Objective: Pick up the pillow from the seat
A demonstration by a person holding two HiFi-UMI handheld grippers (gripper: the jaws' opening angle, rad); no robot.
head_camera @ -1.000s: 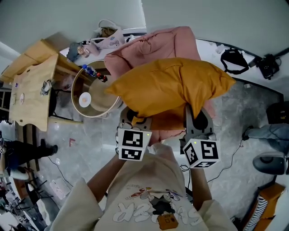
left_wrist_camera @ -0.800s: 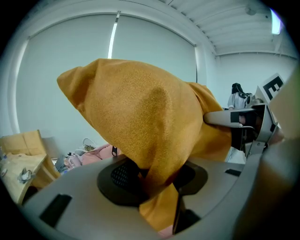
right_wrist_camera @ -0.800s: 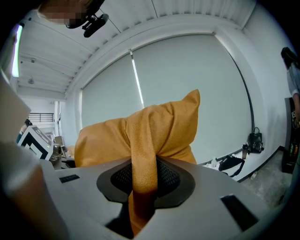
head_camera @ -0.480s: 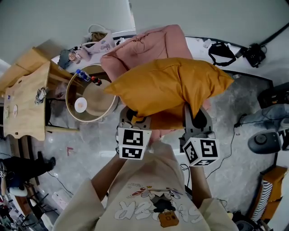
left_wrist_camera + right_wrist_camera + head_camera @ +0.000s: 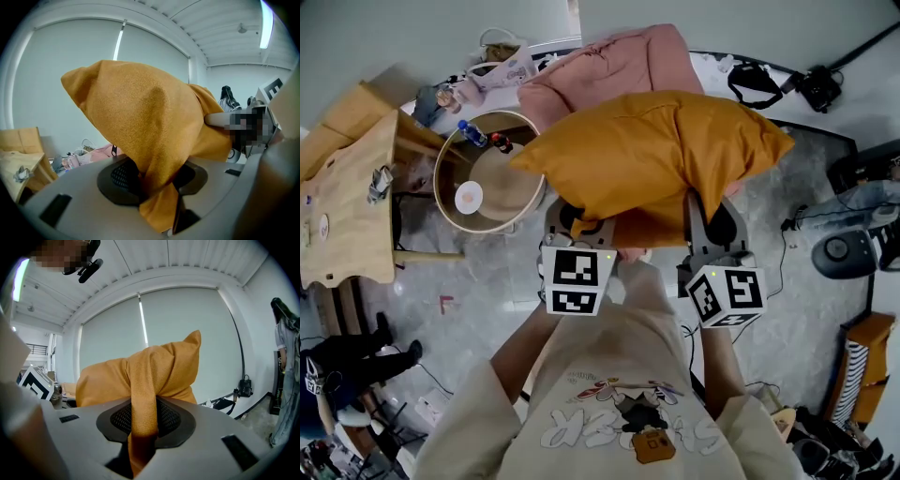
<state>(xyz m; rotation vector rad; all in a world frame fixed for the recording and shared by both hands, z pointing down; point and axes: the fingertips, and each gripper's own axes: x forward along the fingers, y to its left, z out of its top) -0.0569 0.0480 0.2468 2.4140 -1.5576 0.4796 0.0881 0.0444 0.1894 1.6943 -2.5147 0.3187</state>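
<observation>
An orange pillow (image 5: 652, 159) hangs in the air above the pink seat (image 5: 609, 70), held up from below by both grippers. My left gripper (image 5: 581, 225) is shut on the pillow's near left edge, and in the left gripper view the orange cloth (image 5: 154, 187) is pinched between its jaws. My right gripper (image 5: 708, 220) is shut on the near right edge, with a fold of the pillow (image 5: 143, 413) clamped between its jaws in the right gripper view. The pillow covers most of the seat.
A round wooden side table (image 5: 483, 183) with bottles stands left of the seat. A wooden desk (image 5: 342, 202) is at the far left. Bags (image 5: 759, 84) and cables lie on the floor to the right, beside a round fan base (image 5: 844, 253).
The pillow and both grippers keep the same hold and have risen slightly. The view has drifted, so the seat and side table sit a little higher and further left in the picture.
</observation>
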